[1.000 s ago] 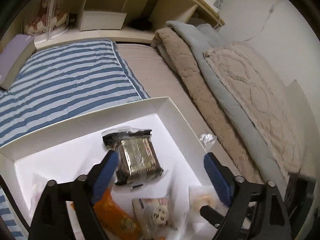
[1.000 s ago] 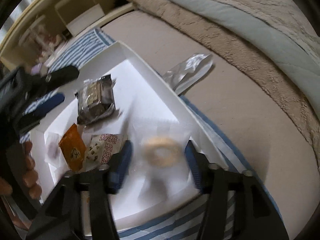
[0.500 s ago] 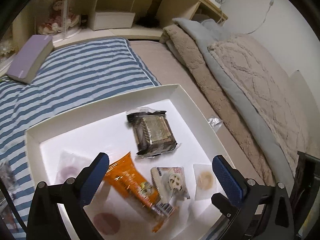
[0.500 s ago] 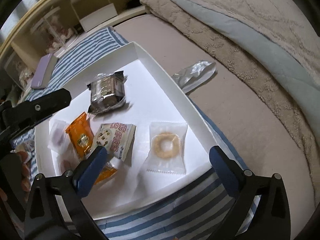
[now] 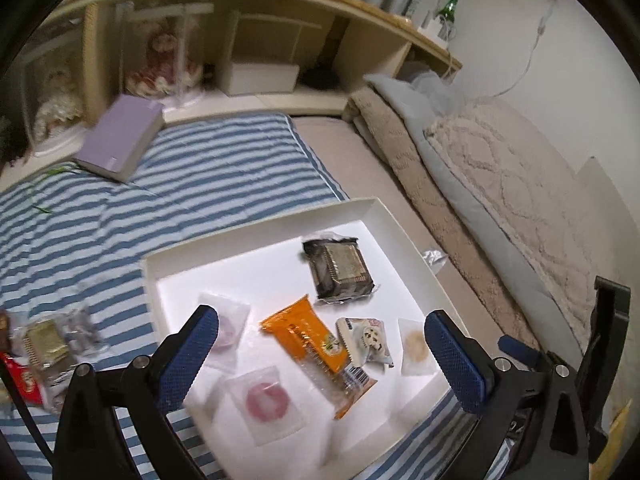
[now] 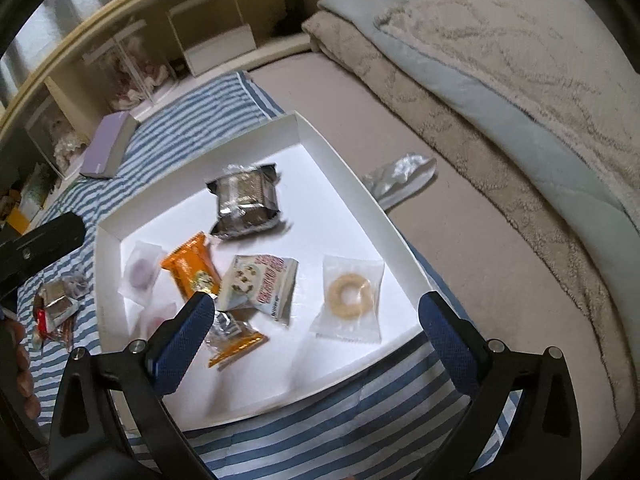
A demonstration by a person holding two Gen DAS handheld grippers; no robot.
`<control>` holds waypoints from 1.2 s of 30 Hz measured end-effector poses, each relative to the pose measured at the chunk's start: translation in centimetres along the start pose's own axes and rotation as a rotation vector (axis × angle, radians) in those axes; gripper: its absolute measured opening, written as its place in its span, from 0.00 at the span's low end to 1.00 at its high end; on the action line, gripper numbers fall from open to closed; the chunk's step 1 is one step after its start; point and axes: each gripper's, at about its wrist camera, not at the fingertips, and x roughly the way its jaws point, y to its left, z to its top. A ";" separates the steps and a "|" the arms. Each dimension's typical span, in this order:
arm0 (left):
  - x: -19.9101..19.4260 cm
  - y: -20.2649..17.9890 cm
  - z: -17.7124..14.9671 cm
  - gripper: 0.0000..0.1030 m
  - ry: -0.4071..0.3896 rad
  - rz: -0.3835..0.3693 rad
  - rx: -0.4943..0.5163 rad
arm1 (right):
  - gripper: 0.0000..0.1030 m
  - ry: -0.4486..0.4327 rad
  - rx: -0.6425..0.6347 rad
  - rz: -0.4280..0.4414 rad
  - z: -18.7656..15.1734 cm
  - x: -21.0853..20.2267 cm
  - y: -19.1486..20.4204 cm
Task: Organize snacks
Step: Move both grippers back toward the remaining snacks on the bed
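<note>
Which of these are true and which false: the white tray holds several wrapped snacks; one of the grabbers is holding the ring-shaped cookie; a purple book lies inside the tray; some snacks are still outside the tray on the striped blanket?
1. The white tray holds several wrapped snacks. True.
2. A grabber holds the ring-shaped cookie. False: it lies in the tray, and the right gripper and left gripper are both open and empty.
3. A purple book lies in the tray. False: it rests on the striped blanket, apart from the tray.
4. Some snacks lie outside the tray on the blanket. True.
</note>
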 end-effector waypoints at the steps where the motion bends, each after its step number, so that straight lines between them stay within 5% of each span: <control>1: -1.0 0.2 -0.1 1.00 -0.009 0.005 0.000 | 1.00 -0.009 -0.003 0.003 0.0 -0.4 0.1; 21: -18.7 6.7 -7.5 1.00 -0.169 0.156 -0.030 | 1.00 -0.155 -0.210 0.096 -1.2 -6.5 11.4; 36: -24.2 16.4 -13.0 1.00 -0.224 0.265 -0.103 | 1.00 -0.161 -0.359 0.176 -4.4 -5.0 20.5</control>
